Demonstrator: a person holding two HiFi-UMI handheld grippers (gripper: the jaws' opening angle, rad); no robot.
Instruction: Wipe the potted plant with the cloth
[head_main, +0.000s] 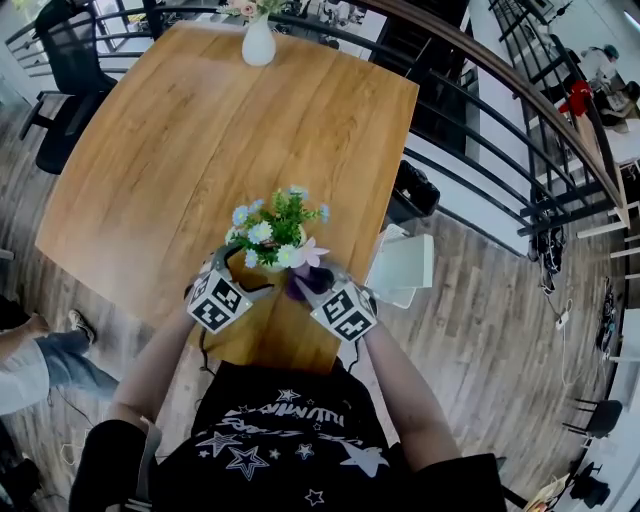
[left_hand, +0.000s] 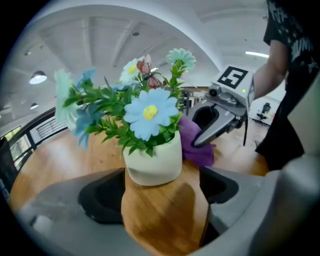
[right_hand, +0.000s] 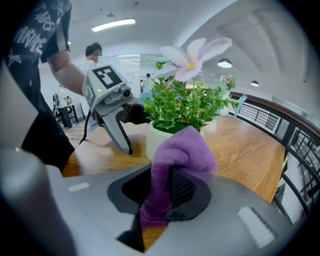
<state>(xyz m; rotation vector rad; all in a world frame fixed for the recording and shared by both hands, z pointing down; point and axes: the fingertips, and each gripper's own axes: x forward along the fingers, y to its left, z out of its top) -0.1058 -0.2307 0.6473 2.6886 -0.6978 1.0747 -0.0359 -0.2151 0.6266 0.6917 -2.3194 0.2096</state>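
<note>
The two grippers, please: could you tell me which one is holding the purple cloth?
The right gripper: its jaws pinch the purple cloth, while the left gripper stands open, gripping nothing.

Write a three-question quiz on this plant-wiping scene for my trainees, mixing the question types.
1. True or false: the left gripper holds the purple cloth.
2. Which thing do the left gripper's open jaws face? A) potted plant B) white vase C) chair
3. Name the gripper whose jaws are shut on the cloth.
Key: 1 false; 2 A; 3 the right gripper.
</note>
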